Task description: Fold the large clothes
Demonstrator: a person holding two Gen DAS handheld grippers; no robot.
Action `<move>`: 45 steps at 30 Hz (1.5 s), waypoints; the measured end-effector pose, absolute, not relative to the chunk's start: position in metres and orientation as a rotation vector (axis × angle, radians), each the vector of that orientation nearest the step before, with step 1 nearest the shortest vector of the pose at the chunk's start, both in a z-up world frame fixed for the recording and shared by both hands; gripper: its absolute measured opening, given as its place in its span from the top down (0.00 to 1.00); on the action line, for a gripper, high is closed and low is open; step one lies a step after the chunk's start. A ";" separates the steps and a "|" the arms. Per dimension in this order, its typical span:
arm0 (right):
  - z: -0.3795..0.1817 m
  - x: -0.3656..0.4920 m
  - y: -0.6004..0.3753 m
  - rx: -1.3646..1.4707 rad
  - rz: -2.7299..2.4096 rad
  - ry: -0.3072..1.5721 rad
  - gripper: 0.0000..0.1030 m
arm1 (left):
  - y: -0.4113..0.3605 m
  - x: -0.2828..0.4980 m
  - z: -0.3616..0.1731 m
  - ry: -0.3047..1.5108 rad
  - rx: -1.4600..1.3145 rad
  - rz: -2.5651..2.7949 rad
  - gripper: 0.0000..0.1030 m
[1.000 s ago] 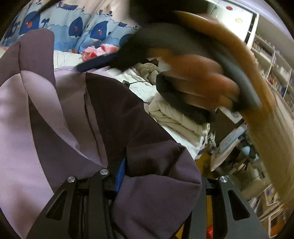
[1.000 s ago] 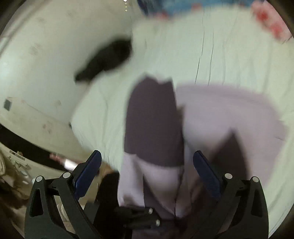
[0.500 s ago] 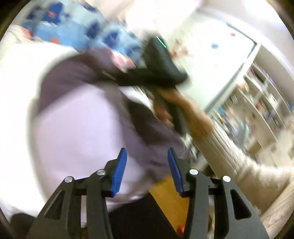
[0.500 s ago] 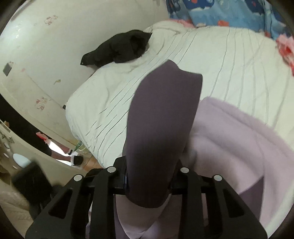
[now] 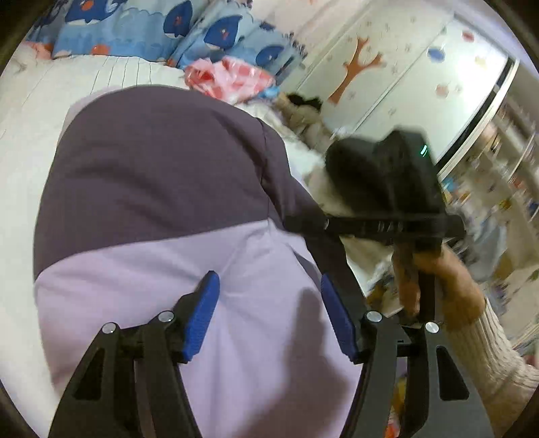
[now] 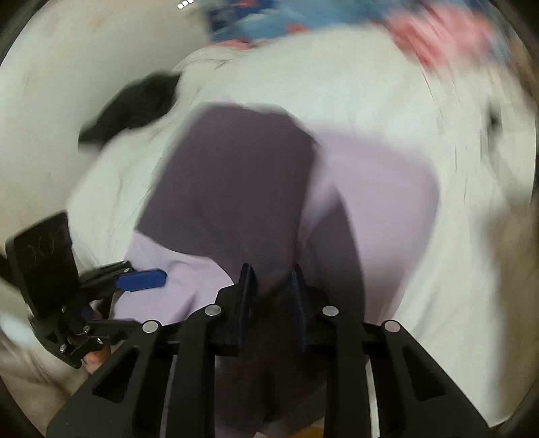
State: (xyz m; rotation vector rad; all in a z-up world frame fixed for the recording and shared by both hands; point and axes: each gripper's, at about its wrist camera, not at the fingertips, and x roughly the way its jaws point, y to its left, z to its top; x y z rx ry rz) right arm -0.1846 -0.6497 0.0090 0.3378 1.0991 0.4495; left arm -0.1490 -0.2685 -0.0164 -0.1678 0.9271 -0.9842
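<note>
The two-tone garment (image 5: 175, 236), dark purple above and pale lilac below, lies spread on the white striped bedsheet (image 5: 50, 111), its near lilac part reaching the bed's front edge. Above that lilac panel hovers the left gripper (image 5: 269, 313), its blue pads (image 5: 202, 313) spread wide with nothing between them. At the garment's right edge the right gripper (image 6: 271, 289) has its jaws drawn nearly together on a dark purple fold of the cloth; this view is motion-blurred. No writing or label can be read anywhere. Beyond the garment's far edge sit a pink-and-red bundle (image 5: 229, 77) and blue whale-print bedding (image 5: 175, 30). A black garment (image 6: 134, 104) lies off its far left corner. Bare sheet surrounds the garment to the left and ahead.
</note>
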 end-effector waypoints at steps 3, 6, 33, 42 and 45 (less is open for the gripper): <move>-0.020 -0.199 -0.664 0.483 0.425 1.028 0.81 | -0.286 -0.159 -0.014 0.932 -0.036 -0.951 0.41; -0.013 -0.207 -0.652 0.415 0.367 0.993 0.81 | -0.266 -0.148 0.002 0.975 -0.123 -1.003 0.41; 0.008 -0.121 -0.501 0.470 0.461 0.560 0.80 | -0.101 -0.083 0.044 0.730 -0.249 -0.699 0.15; -0.041 -0.086 -0.326 -0.139 0.534 0.788 0.83 | 0.042 -0.038 -0.045 1.044 -0.172 -0.365 0.10; -0.039 -0.092 -0.315 -0.229 0.525 0.797 0.83 | 0.055 -0.048 -0.058 0.986 -0.228 -0.386 0.07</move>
